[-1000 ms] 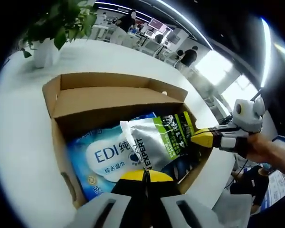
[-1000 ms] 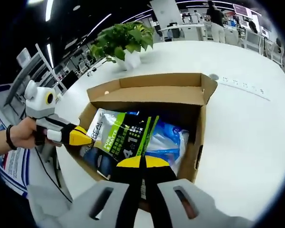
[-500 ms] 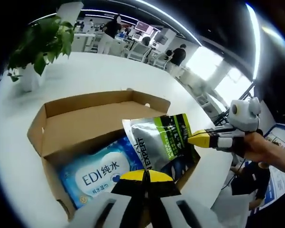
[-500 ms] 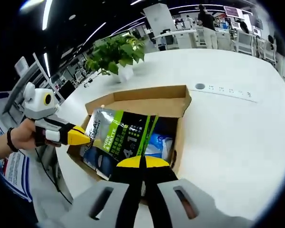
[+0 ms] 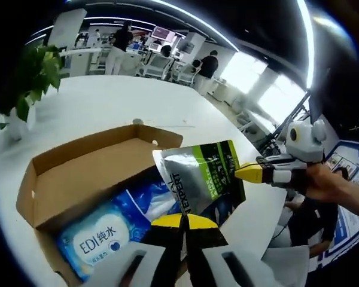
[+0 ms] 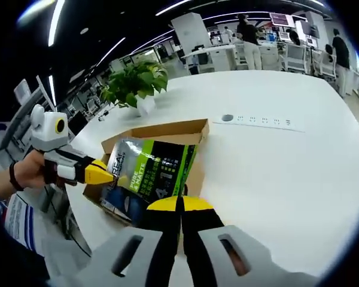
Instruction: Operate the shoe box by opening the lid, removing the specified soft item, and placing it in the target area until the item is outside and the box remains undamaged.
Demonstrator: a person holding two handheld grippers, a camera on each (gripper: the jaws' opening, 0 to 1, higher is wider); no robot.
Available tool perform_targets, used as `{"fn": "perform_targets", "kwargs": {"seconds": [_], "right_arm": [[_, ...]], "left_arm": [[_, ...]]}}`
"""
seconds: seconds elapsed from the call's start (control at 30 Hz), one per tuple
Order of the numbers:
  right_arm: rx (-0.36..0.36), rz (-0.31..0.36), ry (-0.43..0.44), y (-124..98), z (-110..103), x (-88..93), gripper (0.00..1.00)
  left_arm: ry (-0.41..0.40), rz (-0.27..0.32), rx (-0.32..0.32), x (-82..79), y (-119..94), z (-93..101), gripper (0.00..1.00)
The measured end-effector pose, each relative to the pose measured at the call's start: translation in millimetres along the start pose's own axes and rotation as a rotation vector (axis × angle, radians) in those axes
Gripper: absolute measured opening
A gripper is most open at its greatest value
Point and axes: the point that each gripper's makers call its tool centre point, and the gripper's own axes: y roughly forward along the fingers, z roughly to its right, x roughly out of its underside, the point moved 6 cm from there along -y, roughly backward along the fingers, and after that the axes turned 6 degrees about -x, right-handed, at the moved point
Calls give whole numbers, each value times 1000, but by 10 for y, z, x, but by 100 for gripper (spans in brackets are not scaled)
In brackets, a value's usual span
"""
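On the silver-and-green pouch point(image 5: 198, 179) you lifted, you could read "EXPERT" in black capitals running along its silver side in the left gripper view; in the right gripper view the same pouch point(image 6: 148, 174) showed "PURE & MATTE" on its green band and a large "4", with the smaller print too fine to make out. The blue wet-wipes pack point(image 5: 99, 241) in the shoe box point(image 5: 84, 173) read "EDI" followed by the Chinese characters "纯水".
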Motion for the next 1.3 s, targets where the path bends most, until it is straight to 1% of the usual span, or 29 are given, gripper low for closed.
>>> {"fn": "perform_targets", "kwargs": {"seconds": [0.03,0.1,0.17,0.23,0.33,0.37,0.4,0.47,0.53,0.6,0.63,0.67,0.73,0.83,0.93,1.03,1.17,1.3], "right_arm": [[3,2,3,-24,19,9,0],[26,8,17,-176,144,78,0],[46,16,35,-295,279,123,0],[63,20,50,-413,379,187,0],[85,27,67,-554,479,265,0],[93,31,74,-613,522,293,0],[99,33,79,-653,557,313,0],[113,37,90,-743,636,359,0],[122,40,99,-818,699,402,0],[132,41,108,-879,758,440,0],[136,42,113,-905,791,459,0],[138,41,115,-921,810,473,0],[143,36,119,-944,868,500,0],[146,27,128,-946,956,531,0],[147,11,130,-926,1036,558,0],[147,-7,129,-888,1117,587,0],[145,-23,132,-838,1200,627,0],[149,-40,142,-814,1283,695,0]], "left_arm": [[5,-2,3,-7,15,28,0],[33,-11,25,-45,115,208,0],[50,-20,40,-63,184,333,0],[77,-33,59,-78,288,509,0],[99,-48,81,-81,404,705,0],[107,-57,90,-109,470,669,0],[111,-60,93,-115,490,670,0],[124,-70,106,-131,613,793,0],[134,-79,114,-150,707,813,0],[144,-88,123,-152,787,879,0],[145,-89,124,-153,802,889,0],[152,-96,126,-147,862,922,0],[155,-102,129,-139,964,905,0],[167,-116,127,-124,1070,953,0],[183,-133,122,-108,1191,960,0],[206,-161,113,-47,1285,991,0],[236,-185,99,-13,1399,996,0],[277,-216,91,57,1472,1069,0]]}}
